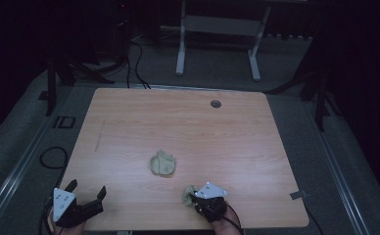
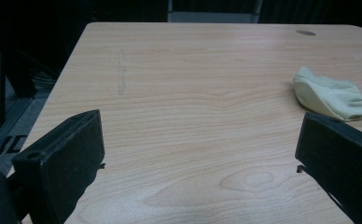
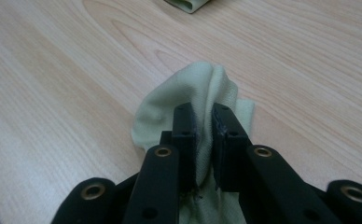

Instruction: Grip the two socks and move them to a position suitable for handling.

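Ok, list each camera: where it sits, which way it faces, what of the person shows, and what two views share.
High view: above the person's side, looking forward and down on the table; both hands enter at the bottom.
Left gripper view: rides the left gripper, looking along open jaws across the table.
Right gripper view: rides the right gripper, jaws shut on a pale green cloth.
Shared: high and left gripper views show the second cloth.

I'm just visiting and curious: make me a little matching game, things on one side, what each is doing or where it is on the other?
Things:
1. left gripper
2. right gripper
3. loose cloth
4. round hole

States or places:
A. pinching a pale green cloth
B. far side of the table
C. jaws wide apart, holding nothing
D. lying in the middle of the table

Pairs: 1-C, 2-A, 3-D, 4-B
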The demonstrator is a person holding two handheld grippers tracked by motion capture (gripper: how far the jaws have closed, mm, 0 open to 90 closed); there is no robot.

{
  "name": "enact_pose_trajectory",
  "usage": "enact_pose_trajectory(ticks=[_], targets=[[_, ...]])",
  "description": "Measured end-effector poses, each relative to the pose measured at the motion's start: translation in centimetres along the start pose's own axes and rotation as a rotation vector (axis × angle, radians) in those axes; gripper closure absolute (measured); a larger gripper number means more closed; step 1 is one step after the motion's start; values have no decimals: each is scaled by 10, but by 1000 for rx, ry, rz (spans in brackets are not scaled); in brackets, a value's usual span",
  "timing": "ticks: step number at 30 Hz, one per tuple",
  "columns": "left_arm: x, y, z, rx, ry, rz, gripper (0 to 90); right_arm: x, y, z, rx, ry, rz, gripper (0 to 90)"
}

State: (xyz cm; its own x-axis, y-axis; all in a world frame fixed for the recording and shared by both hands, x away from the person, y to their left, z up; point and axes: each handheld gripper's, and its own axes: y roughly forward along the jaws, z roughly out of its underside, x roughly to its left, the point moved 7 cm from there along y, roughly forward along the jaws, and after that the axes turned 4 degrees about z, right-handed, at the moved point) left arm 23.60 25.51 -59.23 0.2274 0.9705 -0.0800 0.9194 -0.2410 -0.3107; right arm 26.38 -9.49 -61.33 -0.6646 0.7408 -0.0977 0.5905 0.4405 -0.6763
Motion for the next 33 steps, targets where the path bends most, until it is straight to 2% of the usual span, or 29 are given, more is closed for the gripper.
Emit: enact_pose_trajectory(ticks=[2, 5, 6, 7, 8, 9, 10, 12, 14, 15, 16, 17, 19, 20, 21, 22, 23, 24, 25, 27, 28, 29, 31, 32, 33], targets=[[-2, 1, 0, 5, 6, 11, 14, 0, 2, 0, -11, 12, 6, 794], [-4, 1, 0, 7, 10, 18, 14, 2, 2, 0, -16, -1, 17, 759], [-6, 2, 0, 13, 15, 16, 14, 4, 2, -1, -15, 0, 8, 685], [-8, 2, 0, 17, 18, 20, 14, 4, 2, -1, -15, 0, 8, 685], [-13, 3, 0, 26, 18, 29, 14, 7, 3, -1, -12, 2, -10, 566], [-13, 3, 0, 26, 18, 29, 14, 7, 3, -1, -12, 2, -10, 566], [-19, 3, -4, 25, 32, 36, 14, 10, 0, -3, -6, -4, -39, 500], [-29, 1, -11, 1, 48, 54, 14, 10, -10, -10, -28, -15, -61, 469], [-29, 1, -11, 1, 48, 54, 14, 7, -16, -15, -41, -24, -69, 469], [-49, -1, -22, -41, 51, 123, 14, -1, -30, -26, -75, 4, -87, 457], [-49, -1, -22, -41, 51, 123, 14, -1, -30, -26, -75, 4, -87, 457], [-64, 1, -25, -28, 60, 174, 14, -6, -35, -29, -87, 14, -87, 472], [-86, 3, -26, 40, 64, 247, 32, -29, -48, -39, -106, 50, -77, 601], [-98, 4, -26, 72, 72, 297, 61, -33, -49, -39, -100, 54, -84, 612], [-122, 8, -24, 133, 91, 395, 64, -34, -49, -39, -87, 53, -93, 621], [-133, 10, -23, 155, 102, 448, 84, -34, -48, -37, -75, 45, -96, 635], [-133, 10, -23, 155, 102, 448, 147, -34, -46, -36, -66, 35, -107, 640], [-155, 14, -20, 200, 117, 546, 171, -32, -43, -34, -54, 28, -123, 641], [-155, 14, -20, 200, 117, 546, 171, -32, -43, -34, -54, 28, -123, 641], [-174, 21, -16, 260, 155, 605, 173, -30, -39, -31, -34, 8, -128, 655], [-182, 23, -14, 282, 168, 634, 243, -29, -35, -29, -24, -2, -147, 659], [-189, 27, -12, 307, 177, 652, 255, -28, -33, -28, -22, -8, -149, 660], [-199, 33, -8, 336, 180, 679, 255, -28, -32, -28, -18, -15, -150, 660], [-204, 40, -4, 357, 191, 682, 300, -27, -29, -27, -12, -28, -146, 674], [-204, 40, -4, 357, 191, 682, 332, -27, -29, -27, -12, -28, -146, 674]])
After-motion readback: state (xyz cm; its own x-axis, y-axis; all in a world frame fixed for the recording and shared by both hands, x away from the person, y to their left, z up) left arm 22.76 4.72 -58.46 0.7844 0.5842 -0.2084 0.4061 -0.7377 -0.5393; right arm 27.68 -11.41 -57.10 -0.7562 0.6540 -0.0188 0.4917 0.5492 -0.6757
